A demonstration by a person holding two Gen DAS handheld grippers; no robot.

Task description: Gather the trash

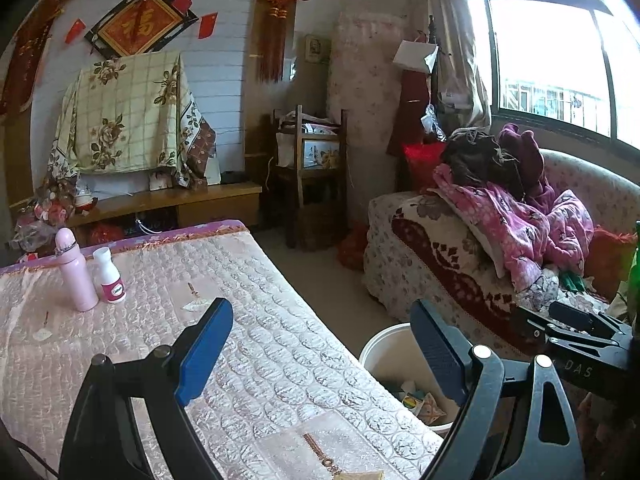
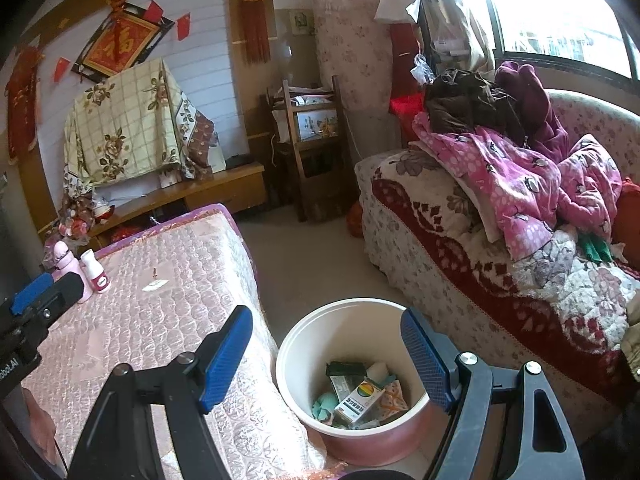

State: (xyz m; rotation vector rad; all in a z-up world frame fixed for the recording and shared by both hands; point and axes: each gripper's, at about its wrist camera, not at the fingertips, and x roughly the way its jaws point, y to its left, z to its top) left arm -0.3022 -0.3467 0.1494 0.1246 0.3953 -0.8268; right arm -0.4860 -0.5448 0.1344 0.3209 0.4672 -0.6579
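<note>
A pink trash bin (image 2: 296, 344) with a white inside stands on the floor beside the table; it holds several boxes and wrappers, among them a white and green box (image 2: 358, 398). Its rim shows in the left wrist view (image 1: 384, 338). My right gripper (image 2: 326, 354) is open and empty above the bin. My left gripper (image 1: 320, 344) is open and empty over the table's right edge. A pink bottle (image 1: 76, 276) and a small white bottle (image 1: 109, 276) stand upright at the table's far left; they also show in the right wrist view (image 2: 94, 270).
The table wears a pink quilted cloth (image 1: 180, 320). A sofa (image 2: 500, 264) piled with pink clothes stands right of the bin. A TV stand (image 1: 180, 200) with a cloth-covered TV and a wooden rack (image 1: 312, 160) line the far wall.
</note>
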